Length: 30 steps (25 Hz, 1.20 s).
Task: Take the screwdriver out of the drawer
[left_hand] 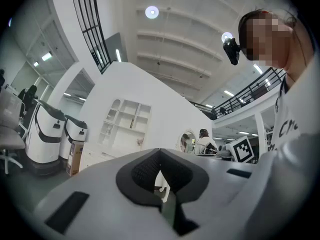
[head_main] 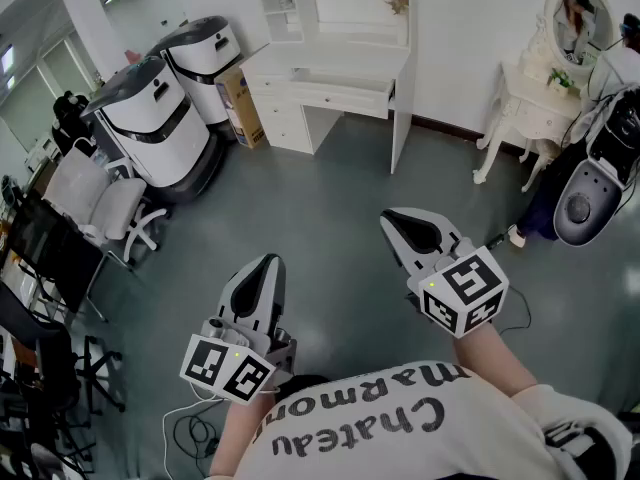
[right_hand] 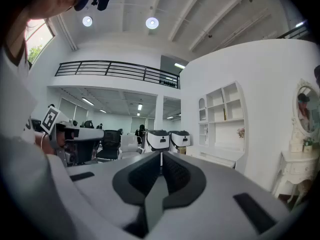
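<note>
Smooth painted desk point(head_main: 340, 66), matt floor point(head_main: 330, 208)

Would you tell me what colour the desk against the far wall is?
The desk is white; the head view shows it best.

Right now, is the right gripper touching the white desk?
Apart. The head view shows the right gripper over open grey floor, well short of the white desk.

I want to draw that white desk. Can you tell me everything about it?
The desk is white and looks like painted wood. Open shelves stand on top, small drawers sit below, and one wide drawer under the top looks pulled out a little. It stands on the grey floor against the wall, a brown box beside it.
</note>
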{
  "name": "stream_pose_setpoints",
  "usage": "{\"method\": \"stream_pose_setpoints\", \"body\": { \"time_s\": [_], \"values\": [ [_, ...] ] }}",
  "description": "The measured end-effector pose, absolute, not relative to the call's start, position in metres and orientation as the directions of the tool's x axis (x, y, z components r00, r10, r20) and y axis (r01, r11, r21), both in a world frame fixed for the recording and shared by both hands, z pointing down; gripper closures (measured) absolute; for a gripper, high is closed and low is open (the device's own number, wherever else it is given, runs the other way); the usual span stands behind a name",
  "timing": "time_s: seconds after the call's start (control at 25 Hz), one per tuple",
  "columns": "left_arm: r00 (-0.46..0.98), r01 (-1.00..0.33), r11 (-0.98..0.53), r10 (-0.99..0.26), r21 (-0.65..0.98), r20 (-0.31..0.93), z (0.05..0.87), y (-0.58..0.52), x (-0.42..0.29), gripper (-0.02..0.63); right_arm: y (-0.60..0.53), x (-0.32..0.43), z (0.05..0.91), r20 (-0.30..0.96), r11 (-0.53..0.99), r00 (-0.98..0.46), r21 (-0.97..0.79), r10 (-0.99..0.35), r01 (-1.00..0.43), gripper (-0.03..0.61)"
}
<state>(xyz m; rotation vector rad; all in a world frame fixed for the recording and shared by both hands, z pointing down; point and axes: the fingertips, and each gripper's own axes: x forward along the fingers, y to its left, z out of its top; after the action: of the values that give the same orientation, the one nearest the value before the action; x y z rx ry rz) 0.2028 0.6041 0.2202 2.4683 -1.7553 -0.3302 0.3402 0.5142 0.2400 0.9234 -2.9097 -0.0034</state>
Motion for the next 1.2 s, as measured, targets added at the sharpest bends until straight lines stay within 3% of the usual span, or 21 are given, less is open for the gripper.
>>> {"method": "stream_pose_setpoints", "body": {
  "time_s": [0.48, 0.68, 1.2],
  "values": [
    [0.292, -0.927, -0.319, -0.944, 0.198, -0.157, 0.216, 0.604, 0.222, 0.591, 0.508, 0.366, 0.242, 0.085, 0.824, -0.820, 0.024, -0.566, -0.567, 0.545],
    [0.312, -0.915, -0.333, -0.942, 0.227, -0.126, 0.228, 0.598, 0.231, 0.591, 0.501, 0.376, 0.257, 0.092, 0.818, -0.823, -0.095, -0.561, -0.568, 0.543],
    [0.429, -0.855, -0.437, -0.898, 0.280, -0.093, 0.258, 0.518, 0.180, 0.591, 0.451, 0.327, 0.289, 0.147, 0.755, -0.782, -0.203, -0.606, -0.623, 0.543]
  ]
}}
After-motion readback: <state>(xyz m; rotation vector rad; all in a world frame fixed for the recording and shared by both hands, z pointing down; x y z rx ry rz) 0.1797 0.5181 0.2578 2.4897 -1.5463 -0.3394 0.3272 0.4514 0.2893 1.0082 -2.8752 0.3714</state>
